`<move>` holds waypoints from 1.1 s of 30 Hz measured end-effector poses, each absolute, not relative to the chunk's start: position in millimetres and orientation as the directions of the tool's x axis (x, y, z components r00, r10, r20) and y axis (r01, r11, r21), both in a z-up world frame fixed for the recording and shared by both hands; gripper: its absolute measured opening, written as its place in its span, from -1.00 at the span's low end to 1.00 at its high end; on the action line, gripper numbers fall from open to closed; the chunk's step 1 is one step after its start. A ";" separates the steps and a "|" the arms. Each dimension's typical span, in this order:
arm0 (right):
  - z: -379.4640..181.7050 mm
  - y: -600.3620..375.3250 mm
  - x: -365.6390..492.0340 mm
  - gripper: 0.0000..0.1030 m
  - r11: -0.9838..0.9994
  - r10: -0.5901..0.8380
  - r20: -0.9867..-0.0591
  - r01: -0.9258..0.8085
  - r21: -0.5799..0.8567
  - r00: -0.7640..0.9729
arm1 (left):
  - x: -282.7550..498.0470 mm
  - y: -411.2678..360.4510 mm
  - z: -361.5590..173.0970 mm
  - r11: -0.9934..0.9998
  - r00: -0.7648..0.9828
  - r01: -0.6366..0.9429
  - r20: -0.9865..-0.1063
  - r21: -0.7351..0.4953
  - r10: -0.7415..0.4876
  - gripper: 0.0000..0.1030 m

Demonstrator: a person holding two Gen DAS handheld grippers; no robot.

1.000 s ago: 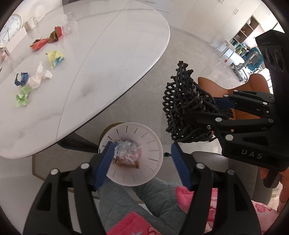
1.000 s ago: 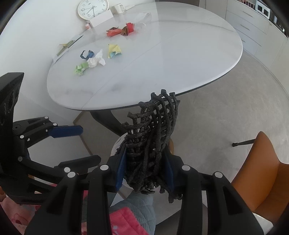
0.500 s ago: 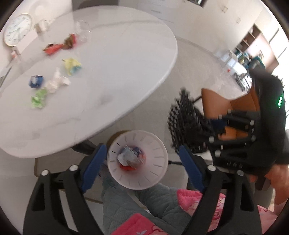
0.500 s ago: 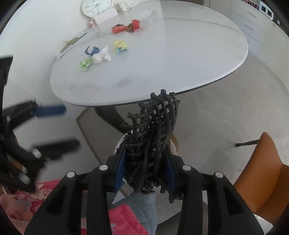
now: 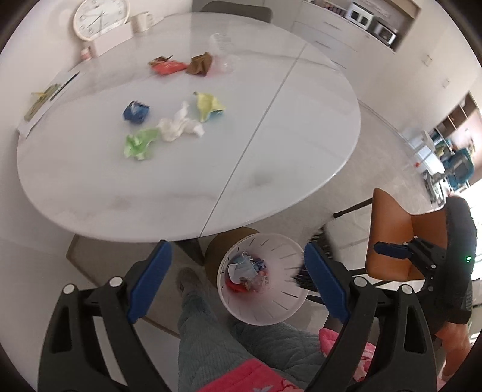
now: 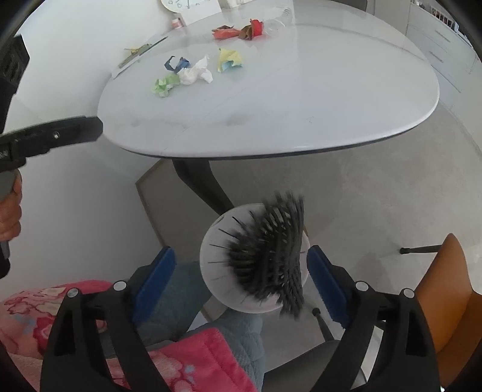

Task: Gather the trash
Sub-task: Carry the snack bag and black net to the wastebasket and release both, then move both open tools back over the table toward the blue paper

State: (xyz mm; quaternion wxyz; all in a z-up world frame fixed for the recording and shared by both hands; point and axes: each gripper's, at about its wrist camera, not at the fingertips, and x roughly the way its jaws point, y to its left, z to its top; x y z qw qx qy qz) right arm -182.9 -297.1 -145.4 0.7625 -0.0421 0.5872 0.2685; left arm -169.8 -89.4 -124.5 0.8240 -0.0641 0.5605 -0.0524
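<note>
Below, each part of the scene in turn.
Black mesh netting (image 6: pixel 271 256): blurred, loose between the right gripper's pads and touching neither; it hangs over the mouth of the wastebasket, long axis roughly upright and leaning toward the upper right in the right wrist view. Open lattice of thick dark cords.
Wastebasket (image 5: pixel 265 307): round, white plastic, thin slots radiating down its wall; it stands on the floor just beside the person's quilted grey-blue trouser leg (image 5: pixel 208 346). Mixed scraps lie at its bottom.
Right gripper (image 6: pixel 241 271): jaws have just been opening and stand wide, the netting free between them; black frame, blue pads.
Left gripper (image 5: pixel 238 280): jaws have just been opening and stand wide, nothing pressed between the pads; the basket shows between them, below.
Table (image 5: pixel 271 150): oval, glossy white, one seam across it, dark pedestal beneath.
Remaining trash on the table: green paper wad (image 5: pixel 140 144), white tissue (image 5: pixel 180 126), blue wad (image 5: pixel 135 111), yellow wrapper (image 5: pixel 208 105), red wrapper (image 5: pixel 167 66), brown wrapper (image 5: pixel 200 64), clear plastic bottle (image 5: pixel 223 52).
Surroundings: orange chair (image 5: pixel 400 241) beside the table; white clock (image 5: pixel 101 16) at its far edge.
</note>
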 end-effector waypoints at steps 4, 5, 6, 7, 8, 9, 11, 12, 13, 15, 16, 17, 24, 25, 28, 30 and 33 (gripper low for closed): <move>-136.9 -296.3 -176.2 0.81 0.853 0.374 -0.908 -0.455 0.257 0.187 | -170.1 -84.5 -125.4 0.988 0.368 -0.001 -0.919 -0.153 -0.142 0.66; -134.1 -295.7 -173.9 0.85 0.853 0.375 -0.907 -0.453 0.257 0.190 | -170.0 -84.0 -124.2 0.989 0.371 -0.003 -0.918 -0.150 -0.138 0.66; -131.9 -295.1 -172.1 0.88 0.854 0.376 -0.906 -0.452 0.258 0.193 | -169.9 -82.9 -122.1 0.989 0.378 -0.004 -0.916 -0.149 -0.137 0.66; -129.0 -293.9 -169.6 0.89 0.854 0.378 -0.904 -0.453 0.258 0.198 | -169.7 -82.2 -120.6 0.989 0.382 -0.006 -0.914 -0.150 -0.137 0.66; -126.1 -292.8 -168.0 0.91 0.854 0.377 -0.904 -0.454 0.255 0.203 | -169.3 -81.5 -118.9 0.988 0.386 -0.008 -0.912 -0.152 -0.137 0.66; -122.1 -292.0 -166.1 0.93 0.855 0.374 -0.904 -0.456 0.249 0.208 | -168.5 -80.2 -116.7 0.988 0.391 -0.011 -0.910 -0.153 -0.137 0.66; -113.5 -289.8 -162.4 0.96 0.857 0.369 -0.902 -0.457 0.238 0.223 | -167.4 -78.4 -112.6 0.988 0.399 -0.017 -0.907 -0.151 -0.132 0.67; -108.5 -289.0 -159.4 0.96 0.859 0.368 -0.900 -0.456 0.233 0.233 | -166.1 -77.1 -110.5 0.989 0.405 -0.021 -0.905 -0.149 -0.128 0.70; -103.7 -288.0 -156.0 0.96 0.861 0.367 -0.898 -0.454 0.230 0.241 | -164.8 -75.9 -108.8 0.989 0.410 -0.026 -0.904 -0.147 -0.124 0.74; -95.8 -286.0 -149.6 0.96 0.864 0.367 -0.894 -0.451 0.224 0.258 | -161.3 -72.5 -104.6 0.989 0.423 -0.038 -0.899 -0.143 -0.113 0.76; -91.0 -285.7 -145.0 0.96 0.866 0.366 -0.891 -0.448 0.221 0.268 | -160.0 -70.6 -102.2 0.989 0.428 -0.044 -0.897 -0.142 -0.109 0.76; -88.4 -285.1 -142.5 0.96 0.868 0.365 -0.890 -0.446 0.220 0.273 | -158.6 -68.7 -100.1 0.989 0.433 -0.050 -0.895 -0.142 -0.107 0.76; -54.1 -276.2 -103.8 0.96 0.868 0.382 -0.859 -0.452 0.207 0.341 | -141.9 -46.9 -78.5 0.989 0.473 -0.108 -0.880 -0.099 -0.037 0.85; -49.9 -273.7 -97.4 0.96 0.868 0.384 -0.854 -0.453 0.205 0.350 | -139.2 -43.5 -75.0 0.989 0.478 -0.111 -0.878 -0.097 -0.033 0.85; -38.4 -262.1 -69.8 0.96 0.872 0.382 -0.844 -0.451 0.193 0.377 | -125.4 -31.2 -65.7 0.990 0.500 -0.113 -0.866 -0.086 -0.018 0.85; -33.8 -253.2 -52.3 0.96 0.875 0.380 -0.838 -0.446 0.189 0.391 | -111.1 -22.8 -61.5 0.991 0.511 -0.115 -0.860 -0.067 0.001 0.85; -29.7 -237.8 -23.0 0.96 0.885 0.371 -0.834 -0.429 0.184 0.409 | -84.8 -8.9 -59.2 0.993 0.528 -0.104 -0.849 -0.059 0.005 0.85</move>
